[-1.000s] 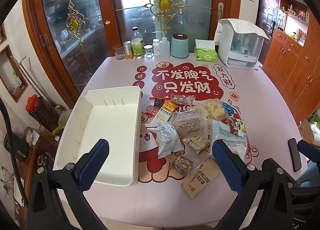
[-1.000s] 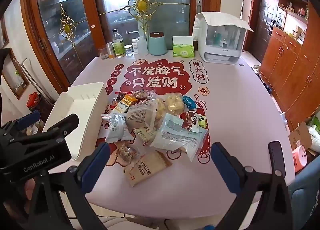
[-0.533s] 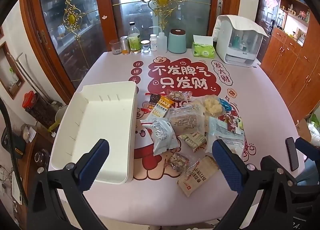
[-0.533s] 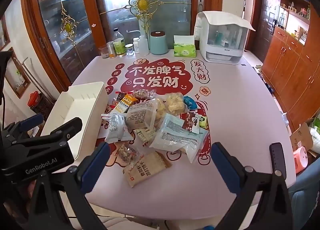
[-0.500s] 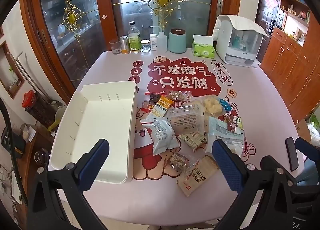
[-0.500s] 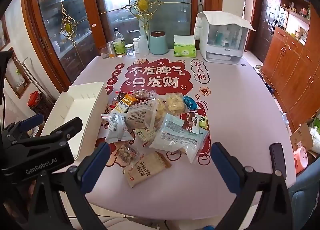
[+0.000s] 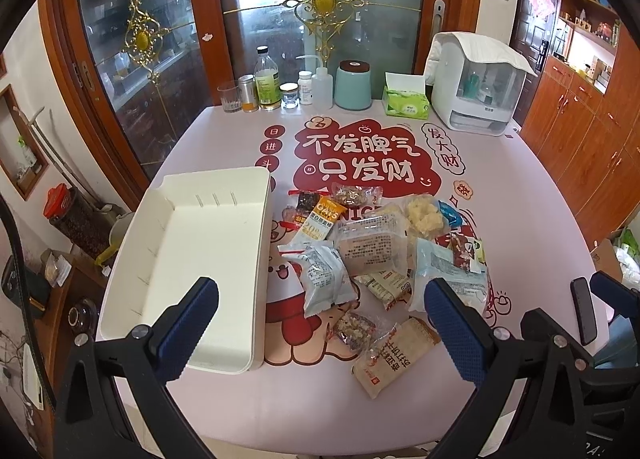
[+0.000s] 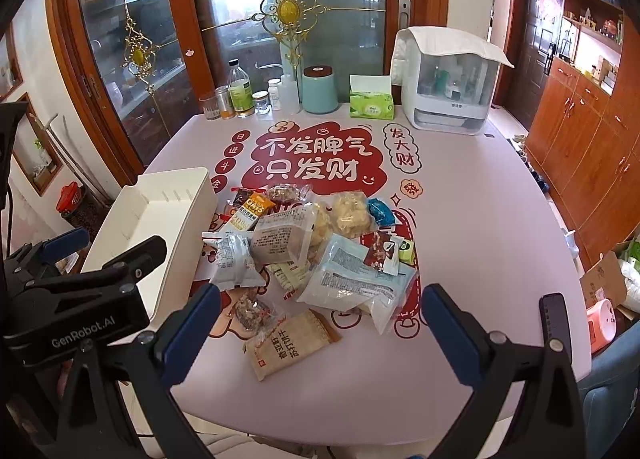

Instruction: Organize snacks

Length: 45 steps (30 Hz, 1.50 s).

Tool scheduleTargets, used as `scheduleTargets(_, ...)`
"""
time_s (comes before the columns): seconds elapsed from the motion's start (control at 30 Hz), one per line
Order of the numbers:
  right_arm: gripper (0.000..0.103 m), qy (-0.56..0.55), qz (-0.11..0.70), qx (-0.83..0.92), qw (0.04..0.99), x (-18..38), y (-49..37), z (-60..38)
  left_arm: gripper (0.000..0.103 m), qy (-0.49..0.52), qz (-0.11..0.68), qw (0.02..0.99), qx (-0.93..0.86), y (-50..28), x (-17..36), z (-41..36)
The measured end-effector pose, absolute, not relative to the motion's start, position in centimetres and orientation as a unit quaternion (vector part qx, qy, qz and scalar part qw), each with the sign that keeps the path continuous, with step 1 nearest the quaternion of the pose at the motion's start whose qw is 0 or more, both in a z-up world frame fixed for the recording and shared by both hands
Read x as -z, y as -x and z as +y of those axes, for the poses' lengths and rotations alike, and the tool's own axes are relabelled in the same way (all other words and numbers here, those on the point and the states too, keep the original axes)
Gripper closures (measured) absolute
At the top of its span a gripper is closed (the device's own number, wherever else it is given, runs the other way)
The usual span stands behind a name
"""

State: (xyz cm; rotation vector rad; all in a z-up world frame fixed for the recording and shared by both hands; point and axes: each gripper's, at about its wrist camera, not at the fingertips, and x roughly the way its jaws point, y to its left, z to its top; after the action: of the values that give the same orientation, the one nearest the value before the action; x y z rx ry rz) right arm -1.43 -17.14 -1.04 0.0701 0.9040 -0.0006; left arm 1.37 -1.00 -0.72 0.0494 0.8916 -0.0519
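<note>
Snacks (image 7: 372, 255) fill the centre of the left wrist view, a loose heap of packets on the pink table (image 7: 520, 199) with its red lettering. The left gripper (image 7: 320, 319) sits at the bottom of the frame, its blue-padded fingers (image 7: 188, 323) spread wide with nothing between them; the heap lies just above and between the two tips. A white bin (image 7: 192, 259) stands at centre left, just beside the heap, and the left finger overlaps its near corner in the picture. A tan cracker packet (image 7: 394, 357) lies lowest in the pile, close to the right finger.

In the right wrist view the right gripper (image 8: 320, 319) is likewise wide open and holds nothing. The snacks (image 8: 312, 255) lie above it in mid-frame, the cracker packet (image 8: 290, 343) nearest, between the finger tips. The bin (image 8: 160, 219) is at centre left, and the left gripper's (image 8: 60, 259) black body shows at lower left, in front of it.
</note>
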Motion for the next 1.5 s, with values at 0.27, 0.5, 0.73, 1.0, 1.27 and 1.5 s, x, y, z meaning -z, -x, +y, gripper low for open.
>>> scheduleTargets(0.27,0.002,-0.026,0.425,-0.008,0.905,0.7,0.9,-17.4,0.001,-0.023,0.422,0.905,0.039,-1.6,0.1,-1.2)
scheduleTargets(0.5,0.002,-0.022,0.419,-0.012,0.908,0.3,0.7,-17.6,0.001,-0.034,0.429,0.901,0.049,-2.0,-0.5,-1.4)
scheduleTargets(0.73,0.002,-0.022,0.417,-0.012,0.909,-0.1,0.5,-17.9,0.001,-0.034,0.424,0.903,0.055,-2.0,-1.2,-1.4)
scheduleTargets(1.0,0.002,-0.02,0.419,-0.01,0.908,0.0,0.1,-18.3,0.001,-0.028,0.429,0.901,0.059,-2.4,-1.1,-1.5)
scheduleTargets(1.27,0.002,-0.019,0.426,-0.005,0.905,0.5,-0.6,-19.2,0.001,-0.046,0.428,0.902,0.042,-2.8,-0.4,-2.1)
scheduleTargets(1.5,0.002,-0.021,0.437,-0.002,0.899,1.7,-1.1,-20.5,0.001,-0.048,0.431,0.9,0.036,-3.4,0.7,-2.4)
